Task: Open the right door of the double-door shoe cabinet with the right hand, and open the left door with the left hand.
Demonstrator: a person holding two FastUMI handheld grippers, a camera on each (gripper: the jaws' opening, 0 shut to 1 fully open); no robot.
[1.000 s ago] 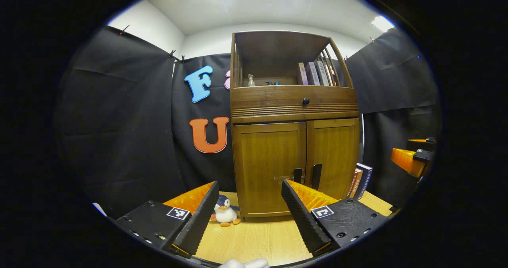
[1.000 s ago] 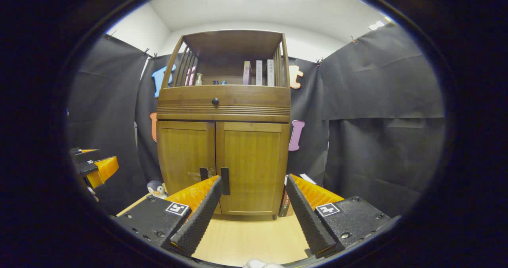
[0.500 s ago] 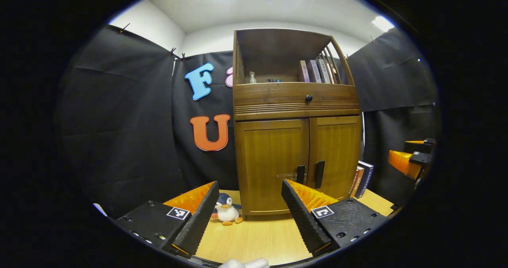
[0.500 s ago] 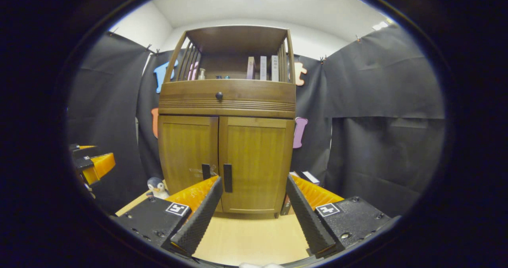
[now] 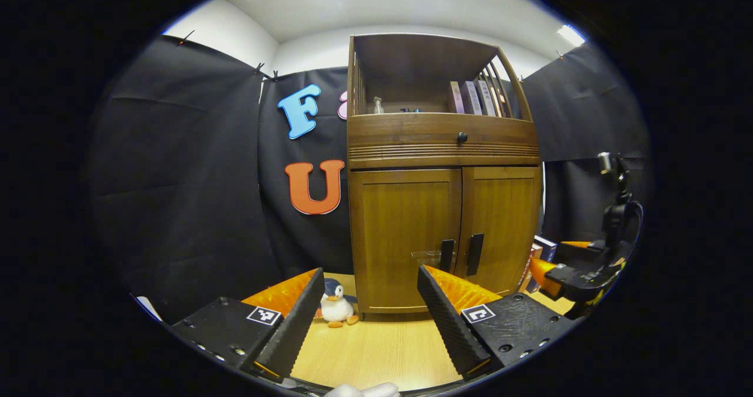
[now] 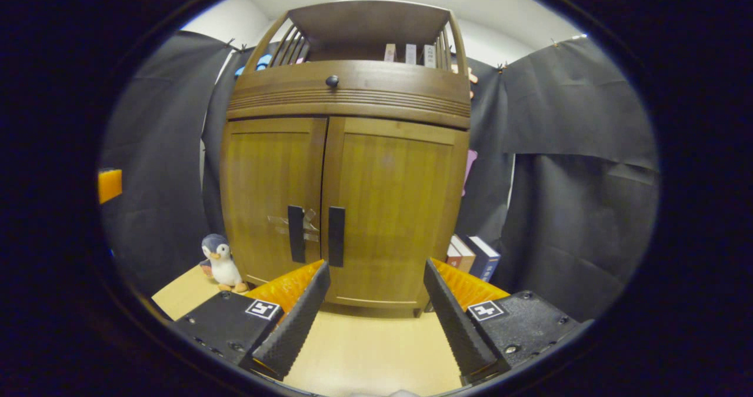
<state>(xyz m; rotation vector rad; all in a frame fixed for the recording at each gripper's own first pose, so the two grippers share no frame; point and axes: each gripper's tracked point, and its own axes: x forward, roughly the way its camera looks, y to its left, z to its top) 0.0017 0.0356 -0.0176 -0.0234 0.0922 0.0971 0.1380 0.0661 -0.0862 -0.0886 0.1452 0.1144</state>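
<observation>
The wooden shoe cabinet stands on the table with both doors closed. In the left gripper view my left gripper is open and empty, well short of the left door and its dark handle. Farther off on the right, my right gripper hangs low before the cabinet. In the right gripper view the cabinet looms close. My right gripper is open, just below and right of the right door's handle, in front of the right door. The left door's handle sits beside it.
A penguin plush sits at the cabinet's left foot. Books lean against its right side. A drawer with a knob and an open shelf with books and a bottle are above the doors. The light wooden table runs toward me.
My right gripper has moved forward and down toward the right door, so the cabinet looks much larger in its view. My left gripper has barely shifted. Both doors stay closed.
</observation>
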